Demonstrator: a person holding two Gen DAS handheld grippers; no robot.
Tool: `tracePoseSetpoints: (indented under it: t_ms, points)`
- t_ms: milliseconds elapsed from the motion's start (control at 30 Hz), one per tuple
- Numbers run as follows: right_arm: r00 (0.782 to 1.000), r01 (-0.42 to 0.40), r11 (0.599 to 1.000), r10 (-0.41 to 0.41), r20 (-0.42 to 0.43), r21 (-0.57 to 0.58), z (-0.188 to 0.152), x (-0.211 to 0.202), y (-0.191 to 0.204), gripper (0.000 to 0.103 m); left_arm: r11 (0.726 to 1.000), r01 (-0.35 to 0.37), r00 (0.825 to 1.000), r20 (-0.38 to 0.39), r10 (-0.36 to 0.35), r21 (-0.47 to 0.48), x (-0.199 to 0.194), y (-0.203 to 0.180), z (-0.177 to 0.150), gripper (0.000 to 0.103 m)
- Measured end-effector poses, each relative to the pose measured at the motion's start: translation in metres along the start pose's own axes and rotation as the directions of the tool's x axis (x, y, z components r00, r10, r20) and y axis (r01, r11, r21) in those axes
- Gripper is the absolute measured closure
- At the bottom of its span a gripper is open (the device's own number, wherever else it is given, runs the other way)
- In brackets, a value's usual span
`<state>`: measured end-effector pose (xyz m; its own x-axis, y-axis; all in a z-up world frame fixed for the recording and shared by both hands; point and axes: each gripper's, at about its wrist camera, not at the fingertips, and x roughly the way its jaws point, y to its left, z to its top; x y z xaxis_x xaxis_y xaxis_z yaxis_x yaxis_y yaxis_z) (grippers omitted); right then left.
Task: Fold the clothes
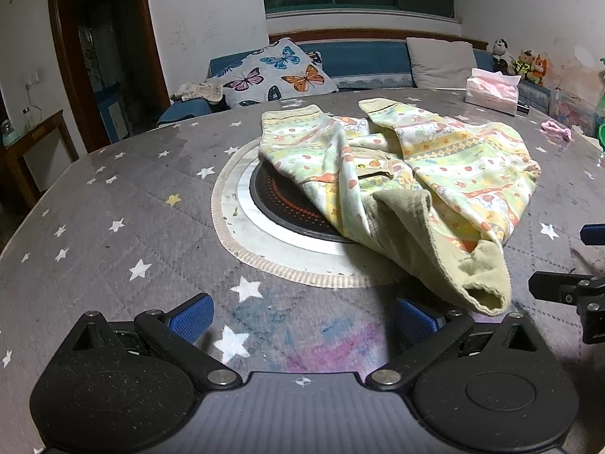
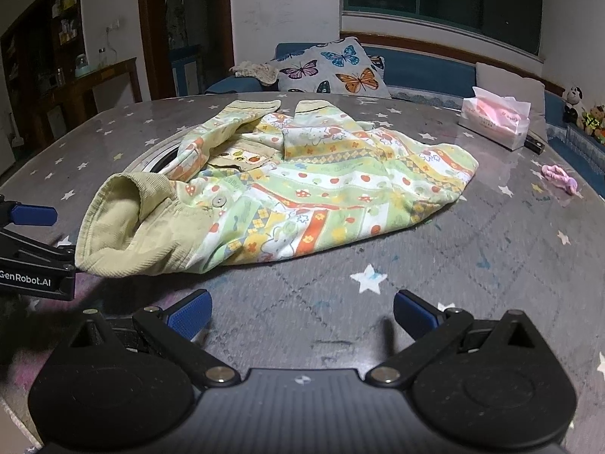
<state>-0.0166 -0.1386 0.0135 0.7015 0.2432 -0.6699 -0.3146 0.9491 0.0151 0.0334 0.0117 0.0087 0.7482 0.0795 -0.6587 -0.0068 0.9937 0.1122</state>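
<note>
My left fingers (image 1: pixel 302 319) are spread wide w/ nothing between them, hovering over the surface (image 1: pixel 113 208); right fingers (image 2: pixel 302 316) same, apart and empty. The garment (image 2: pixel 287 193), a printed kids' top, lies crumpled ahead of both, partly over a round dark inset (image 1: pixel 287 204) in the surface. Its long axis runs from the plain olive cuff (image 1: pixel 486 287) nearest me back toward the far sleeves. The cuff sits just right of my left fingers, left of my right, approx. between them; left looks nearer, so I'd start there.
</note>
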Motion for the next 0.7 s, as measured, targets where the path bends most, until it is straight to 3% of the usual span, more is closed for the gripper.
tracePoseSetpoints:
  t_ms: [500,700]
  points:
    - [1.000,-0.011,1.000,0.012,0.017,-0.020,0.033,0.010,-0.010,0.000,0.999,-0.036,0.999,0.035,0.036,0.002,0.004,0.018,0.026,0.001]
    - [0.999,-0.019,0.999,0.020,0.038,-0.027,0.059,0.021,-0.017,0.003,1.000,-0.014,0.998,0.058,0.014,-0.001,0.007,0.026,0.049,0.001]
